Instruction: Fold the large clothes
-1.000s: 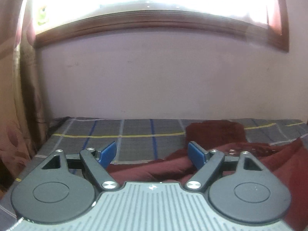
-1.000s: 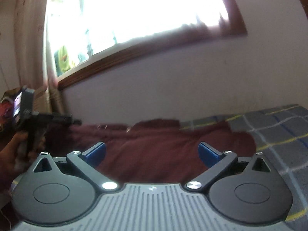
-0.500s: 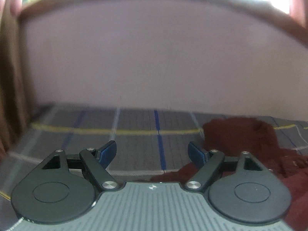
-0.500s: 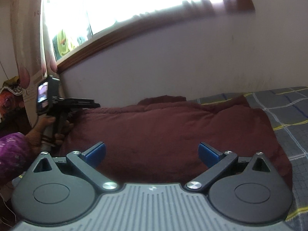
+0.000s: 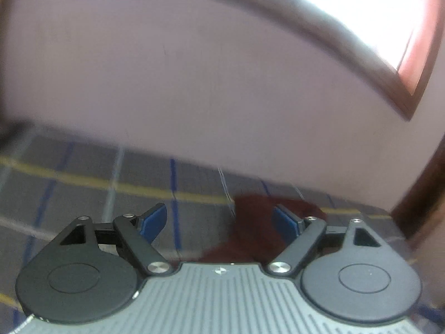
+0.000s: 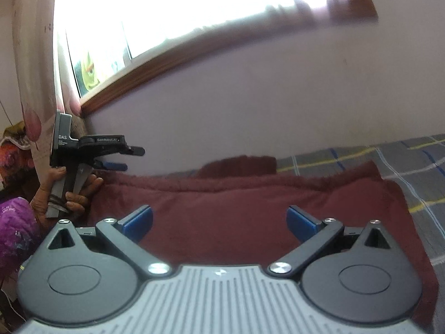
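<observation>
**Maroon cloth spread on a plaid bed, both grippers wide**

Pale wall [image 6: 278,89] fills the background in both views, with a bright window [image 6: 194,2] in a brown wooden frame across the top and a floral curtain [image 6: 36,55] hanging at the far left of the right wrist view. Below the wall lies a bed [image 5: 83,194] under a grey plaid sheet with yellow, blue and white lines.

On the sheet lies the cloth [image 6: 250,208], maroon and broad, its far edge bunched near the wall and its right edge falling short of the sheet's right side. In the left wrist view, which is blurred, only a narrow part of it shows, near the right finger.

Right gripper [image 6: 219,221] hovers over the cloth with its jaws spread wide, nothing between the blue pads. Left gripper [image 5: 219,220] is likewise spread and holds nothing; seen from the right camera it sits at the cloth's far left edge, in the person's left hand [image 6: 69,192].
</observation>
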The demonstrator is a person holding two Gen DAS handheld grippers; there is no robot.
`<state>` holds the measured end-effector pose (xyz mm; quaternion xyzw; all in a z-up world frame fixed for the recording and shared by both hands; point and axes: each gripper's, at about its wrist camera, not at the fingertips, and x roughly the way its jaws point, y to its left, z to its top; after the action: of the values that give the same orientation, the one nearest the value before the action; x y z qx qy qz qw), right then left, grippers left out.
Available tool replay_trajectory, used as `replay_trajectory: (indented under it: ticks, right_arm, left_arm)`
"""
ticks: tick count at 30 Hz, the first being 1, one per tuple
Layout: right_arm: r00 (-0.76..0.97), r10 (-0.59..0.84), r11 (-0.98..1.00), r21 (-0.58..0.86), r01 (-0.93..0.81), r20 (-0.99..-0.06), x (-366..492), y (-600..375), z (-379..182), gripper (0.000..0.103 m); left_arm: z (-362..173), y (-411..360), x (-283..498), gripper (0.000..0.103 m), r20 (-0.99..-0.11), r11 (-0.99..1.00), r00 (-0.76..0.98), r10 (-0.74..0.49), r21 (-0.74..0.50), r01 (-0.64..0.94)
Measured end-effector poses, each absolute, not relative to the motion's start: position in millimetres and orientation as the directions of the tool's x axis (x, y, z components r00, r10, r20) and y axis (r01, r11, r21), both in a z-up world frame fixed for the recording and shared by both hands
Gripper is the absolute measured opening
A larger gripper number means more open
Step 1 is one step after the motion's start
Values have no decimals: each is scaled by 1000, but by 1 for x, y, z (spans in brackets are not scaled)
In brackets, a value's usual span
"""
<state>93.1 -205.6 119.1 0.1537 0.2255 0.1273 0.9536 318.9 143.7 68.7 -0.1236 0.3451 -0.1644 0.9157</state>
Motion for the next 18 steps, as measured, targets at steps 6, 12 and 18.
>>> replay_trajectory:
  ticks: [6,12,18]
  right_arm:
    - [847,340,925,307,-224,-409,96,-191,115,103]
    - [839,342,922,323,-213,-422,103,-195,106,103]
    - [837,344,918,337,-207,-425,106,-200,100,103]
  left_arm:
    - [63,151,333,83,-638,872,614,-465,-448,195]
    - [51,161,337,83,-631,874,650,-423,-474,109]
    - [53,151,329,76,-586,913,713,-386,-355,202]
